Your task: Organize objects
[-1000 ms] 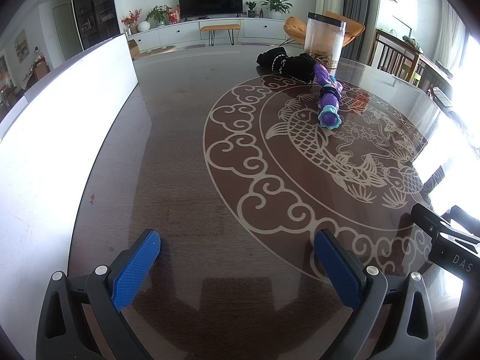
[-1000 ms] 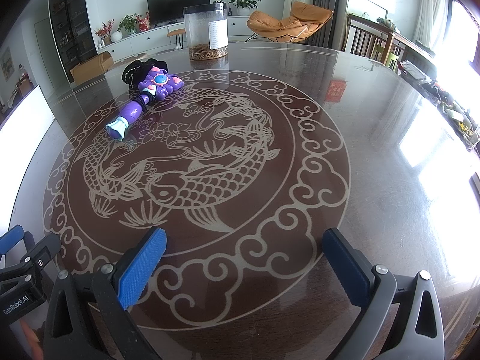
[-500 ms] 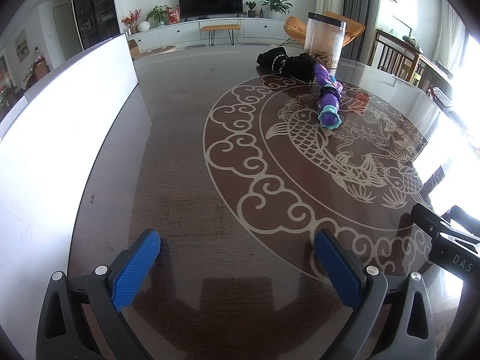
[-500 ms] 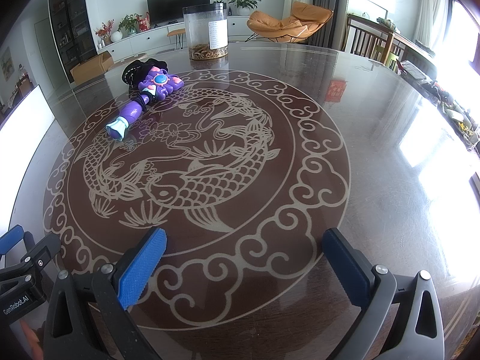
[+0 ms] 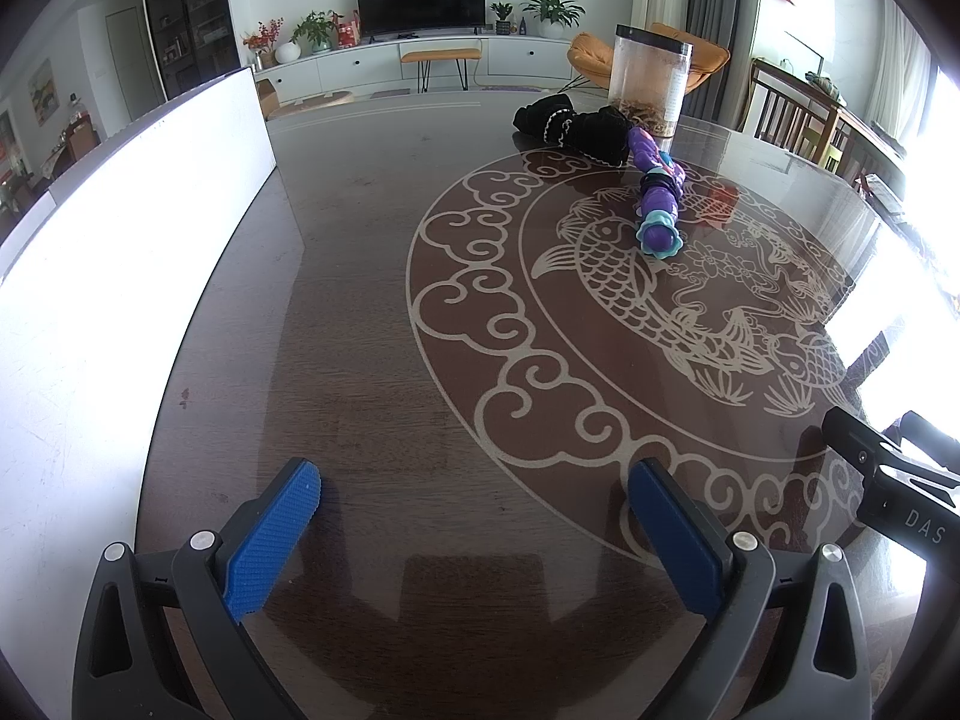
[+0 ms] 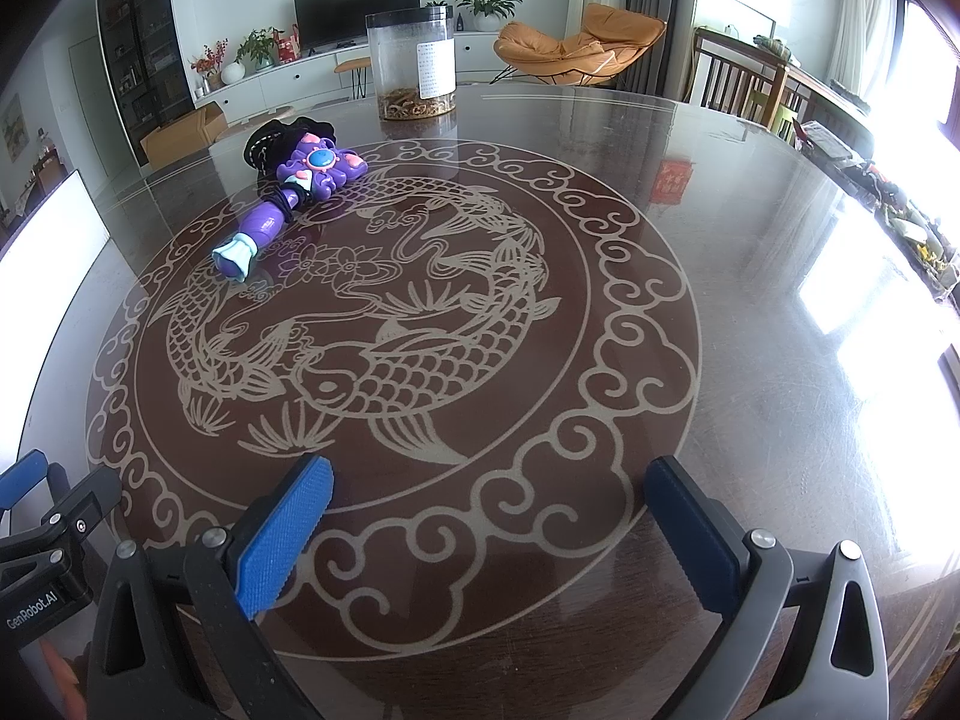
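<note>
Living-room furniture stood behind a dark, glossy round bench (image 5: 360,312) bearing a pale carp-and-cloud inlay.

Left wrist view: the left gripper (image 5: 474,483) hovered low over the near edge of the bench, its blue-padded fingers (image 5: 273,531) spread wide apart and grasping nothing. A white board (image 5: 120,228) stood along the left side of the bench. At the far side lay a purple toy (image 5: 657,204), its teal-collared end pointing toward the camera. Its far end touched a black cloth (image 5: 570,126). Just behind both stood a clear jar (image 5: 651,84) with a black rim and brown contents at the bottom. All three items were well apart from the gripper. Part of the right gripper's black body showed at the lower right edge.

Right wrist view: the right gripper (image 6: 489,483) was positioned over the outer cloud border of the inlay, its fingers (image 6: 285,534) released, wide apart and empty. The toy (image 6: 288,198) lay at the far left of the inlay, flower-shaped head away from the camera, handle angled toward the lower left. The cloth (image 6: 279,135) lay bunched against the head. The jar (image 6: 414,63) stood upright beyond the inlay, near the toy but not touching it. A TV (image 6: 357,6) and an orange chair (image 6: 582,42) were visible behind the bench. Part of the left gripper's body appeared at the lower left edge.
</note>
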A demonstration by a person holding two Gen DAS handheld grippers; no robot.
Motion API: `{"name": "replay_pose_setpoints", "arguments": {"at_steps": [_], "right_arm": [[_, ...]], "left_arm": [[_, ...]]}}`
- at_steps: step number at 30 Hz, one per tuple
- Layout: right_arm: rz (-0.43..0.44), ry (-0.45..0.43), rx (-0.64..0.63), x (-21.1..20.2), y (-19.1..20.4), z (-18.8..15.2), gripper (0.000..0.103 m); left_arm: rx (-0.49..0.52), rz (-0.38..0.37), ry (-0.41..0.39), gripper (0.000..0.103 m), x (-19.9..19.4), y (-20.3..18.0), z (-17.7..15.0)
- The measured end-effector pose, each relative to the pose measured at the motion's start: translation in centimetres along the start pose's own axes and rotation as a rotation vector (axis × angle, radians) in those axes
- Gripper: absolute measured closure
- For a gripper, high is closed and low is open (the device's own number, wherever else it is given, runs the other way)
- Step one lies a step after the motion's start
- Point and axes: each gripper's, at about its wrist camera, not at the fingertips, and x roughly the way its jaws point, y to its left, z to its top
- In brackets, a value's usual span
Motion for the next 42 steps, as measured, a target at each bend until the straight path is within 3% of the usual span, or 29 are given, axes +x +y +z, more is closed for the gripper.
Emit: {"name": "replay_pose_setpoints", "arguments": {"at_steps": [5,8,11,15,20,24,27,30,32,33,35,37,42], "right_arm": [[0.000,0.000,0.000,0.0,0.0,0.0,0.000],[0.000,0.000,0.000,0.0,0.0,0.0,0.000],[0.000,0.000,0.000,0.0,0.0,0.0,0.000],[0.000,0.000,0.000,0.0,0.0,0.0,0.000],[0.000,0.000,0.000,0.0,0.0,0.0,0.000],[0.000,0.000,0.000,0.0,0.0,0.0,0.000],[0.000,0.000,0.000,0.0,0.0,0.0,0.000],[0.000,0.000,0.000,0.0,0.0,0.0,0.000],[0.000,0.000,0.000,0.0,0.0,0.0,0.000],[0.000,0.000,0.000,0.0,0.0,0.0,0.000],[0.000,0.000,0.000,0.0,0.0,0.0,0.000],[0.000,0.000,0.000,0.0,0.0,0.0,0.000],[0.000,0.000,0.000,0.0,0.0,0.0,0.000]], "left_arm": [[0.000,-0.002,0.005,0.000,0.0,0.0,0.1],[0.003,-0.023,0.070,0.000,0.2,0.2,0.7],[-0.094,-0.097,0.066,0.000,-0.9,1.9,1.9],[-0.225,-0.141,-0.022,0.000,-2.6,3.2,7.1],[-0.170,-0.228,0.055,0.000,1.8,-0.3,16.4],[-0.109,-0.163,0.035,0.000,6.2,-4.4,22.9],[-0.088,-0.119,0.055,0.000,9.8,-6.6,25.7],[-0.096,-0.046,0.106,0.000,13.0,-7.3,25.8],[-0.107,-0.037,0.153,0.000,15.0,-6.9,25.3],[-0.114,-0.043,0.170,0.002,15.5,-6.3,24.7],[-0.126,-0.081,0.147,0.040,15.2,-4.9,23.7],[-0.099,-0.075,0.099,0.055,14.1,-3.6,22.9],[-0.084,-0.104,0.093,0.062,10.8,-0.6,18.8]]}}
